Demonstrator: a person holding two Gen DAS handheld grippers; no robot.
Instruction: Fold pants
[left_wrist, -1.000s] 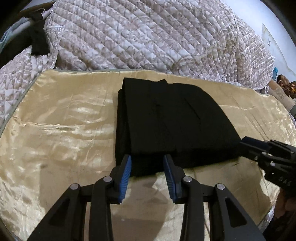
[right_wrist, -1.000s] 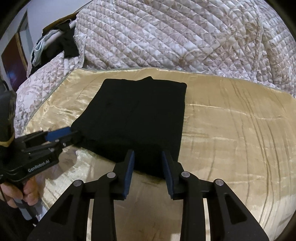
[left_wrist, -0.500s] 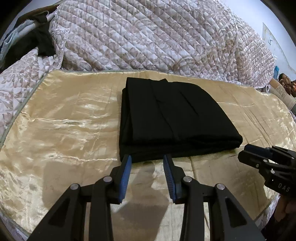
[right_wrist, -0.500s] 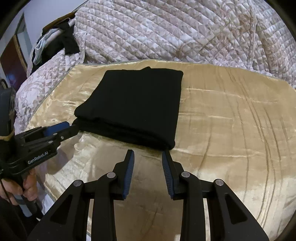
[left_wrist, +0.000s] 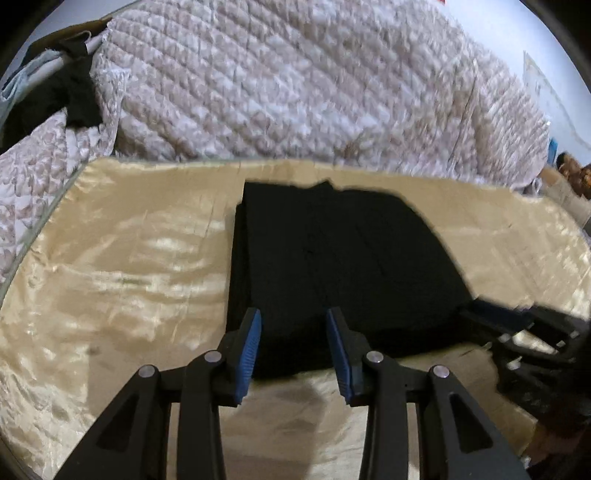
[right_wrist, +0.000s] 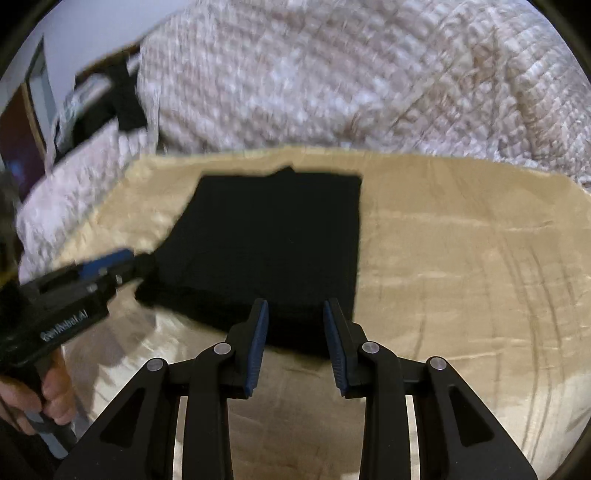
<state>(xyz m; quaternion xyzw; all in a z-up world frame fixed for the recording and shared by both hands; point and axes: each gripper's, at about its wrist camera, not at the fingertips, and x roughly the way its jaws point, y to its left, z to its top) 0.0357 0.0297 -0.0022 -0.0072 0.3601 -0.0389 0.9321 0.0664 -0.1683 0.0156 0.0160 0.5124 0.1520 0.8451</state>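
Lying folded: pants (left_wrist: 343, 266) on sheet (left_wrist: 122, 266)

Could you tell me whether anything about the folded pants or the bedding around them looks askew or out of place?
Nothing stands out. The black pants lie as a tidy folded rectangle on the gold satin sheet; only a small nub of fabric pokes from the far edge.

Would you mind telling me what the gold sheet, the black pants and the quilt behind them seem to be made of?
Gold sheet: probably satin or a similar silky fabric, glossy, with bright highlights along its wrinkles.
Black pants: a matte woven or knit cloth, likely; it reflects almost nothing, and the weave is too dark to tell.
Quilt: padded, stitched fabric, matte, puffed into small diamond shapes with a beige print.
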